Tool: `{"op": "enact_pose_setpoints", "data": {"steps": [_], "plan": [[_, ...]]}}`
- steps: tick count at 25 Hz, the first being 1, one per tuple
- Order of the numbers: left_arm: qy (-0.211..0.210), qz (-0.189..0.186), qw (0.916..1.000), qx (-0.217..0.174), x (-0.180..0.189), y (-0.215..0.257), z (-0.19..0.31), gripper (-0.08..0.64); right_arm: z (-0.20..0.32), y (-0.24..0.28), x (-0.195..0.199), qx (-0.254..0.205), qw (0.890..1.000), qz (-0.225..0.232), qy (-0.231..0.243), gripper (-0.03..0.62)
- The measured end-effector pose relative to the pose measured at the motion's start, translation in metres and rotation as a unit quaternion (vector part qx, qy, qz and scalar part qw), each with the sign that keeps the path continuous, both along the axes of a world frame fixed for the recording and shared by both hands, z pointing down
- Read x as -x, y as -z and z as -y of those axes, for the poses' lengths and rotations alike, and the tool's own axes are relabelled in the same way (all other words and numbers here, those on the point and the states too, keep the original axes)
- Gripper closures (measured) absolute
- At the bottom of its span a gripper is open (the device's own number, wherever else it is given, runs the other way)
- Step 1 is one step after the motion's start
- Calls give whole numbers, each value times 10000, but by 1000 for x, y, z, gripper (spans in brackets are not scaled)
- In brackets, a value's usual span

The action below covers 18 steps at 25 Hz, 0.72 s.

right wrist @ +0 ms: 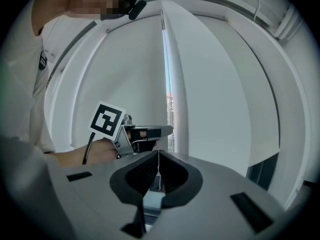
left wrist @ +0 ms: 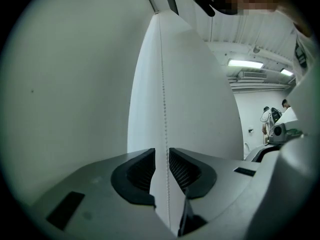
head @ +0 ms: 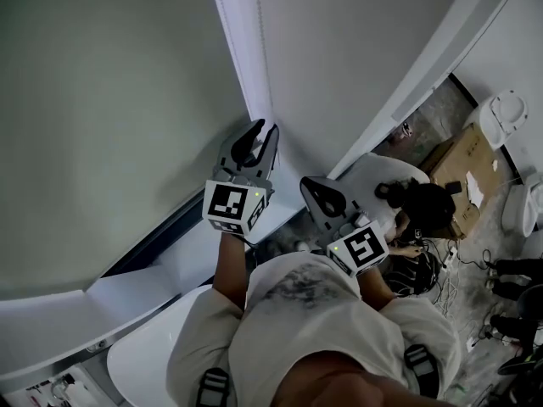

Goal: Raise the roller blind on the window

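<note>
White room, window wall ahead. Roller blind (head: 110, 117) hangs most of the way down, with a dark strip of glass (head: 157, 242) under its hem. My left gripper (head: 263, 130) points level at the corner beside the blind, arm stretched forward. Its jaws stand slightly apart; the bead chain (left wrist: 163, 84) runs straight down the gap, unpinched. Right gripper (head: 316, 189) sits lower, closer to my chest, also level. Its jaws are pressed together; I can't tell if the chain is nipped.
</note>
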<state>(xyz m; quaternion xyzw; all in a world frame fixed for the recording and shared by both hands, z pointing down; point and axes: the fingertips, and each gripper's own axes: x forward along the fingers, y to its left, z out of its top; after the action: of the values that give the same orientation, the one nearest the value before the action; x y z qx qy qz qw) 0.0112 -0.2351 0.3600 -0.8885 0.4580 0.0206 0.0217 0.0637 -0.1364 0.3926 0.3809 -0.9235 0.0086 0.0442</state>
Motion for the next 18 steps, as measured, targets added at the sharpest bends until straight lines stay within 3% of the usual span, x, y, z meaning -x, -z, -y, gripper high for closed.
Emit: {"op": "enact_pose_setpoints", "data": {"steps": [6, 10, 13, 18], "plan": [[-433, -57, 9990, -83, -18, 7, 0, 483, 2, 4, -5, -50, 9998, 33, -164, 531], [-536, -35, 9985, -77, -23, 8, 0, 495, 0, 1, -10, 12, 9997, -42, -254, 531], [-585, 6, 9983, -56, -24, 7, -4, 550, -3, 3, -11, -38, 9996, -45, -291, 531], [-678, 65, 9977, 30, -20, 2, -19, 554, -7, 3, -4, 22, 9997, -151, -177, 531]]}}
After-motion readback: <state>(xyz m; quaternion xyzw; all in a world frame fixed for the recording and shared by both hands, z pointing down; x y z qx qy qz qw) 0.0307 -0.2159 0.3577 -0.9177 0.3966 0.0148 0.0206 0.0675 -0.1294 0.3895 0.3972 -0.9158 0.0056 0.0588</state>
